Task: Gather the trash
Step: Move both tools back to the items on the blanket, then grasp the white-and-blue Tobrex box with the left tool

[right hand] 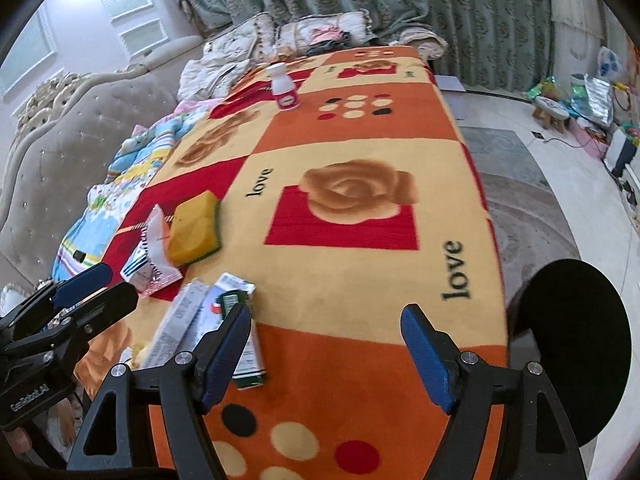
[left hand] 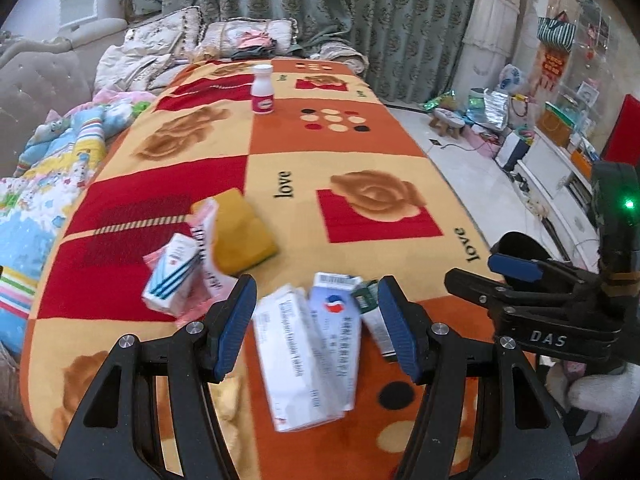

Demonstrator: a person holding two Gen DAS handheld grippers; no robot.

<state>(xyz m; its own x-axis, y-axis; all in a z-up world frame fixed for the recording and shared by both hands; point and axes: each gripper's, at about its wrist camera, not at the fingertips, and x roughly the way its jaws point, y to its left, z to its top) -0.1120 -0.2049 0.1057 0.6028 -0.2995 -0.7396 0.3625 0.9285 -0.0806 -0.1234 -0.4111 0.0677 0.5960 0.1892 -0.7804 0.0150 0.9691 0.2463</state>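
Left wrist view looks down the long table draped in an orange, red and cream fleece blanket printed with roses and the word "love". The left gripper hovers with its blue-padded fingers spread wide and nothing pinched; the trash lies just beyond and below them. At twelve o'clock of the tips sits a loose fan of flat white cardboard medicine boxes, overlapping one another, with a smaller green-and-white box at their one o'clock edge. At ten o'clock, a little apart, a blue-striped white carton leans on a crumpled pink-and-white wrapper, and both rest against a yellow sponge with a green scouring back. Far off at twelve o'clock stands a white plastic bottle with a pink label, upright and well apart from the rest.

At three o'clock in this view the right gripper hangs beside the table edge. Its own camera shows its blue pads also spread, over bare blanket, holding nothing; the box pile lies at its ten o'clock, partly behind the left-hand finger, and a round black bin rim appears at three o'clock beyond the table edge.

The litter seems scattered near this end so either hand can reach it; the bin, placed to the right, probably favours that hand for dropping. Both sets of fingers look readied for a first pick, most likely the fanned boxes, whose overlap could let one slide off.
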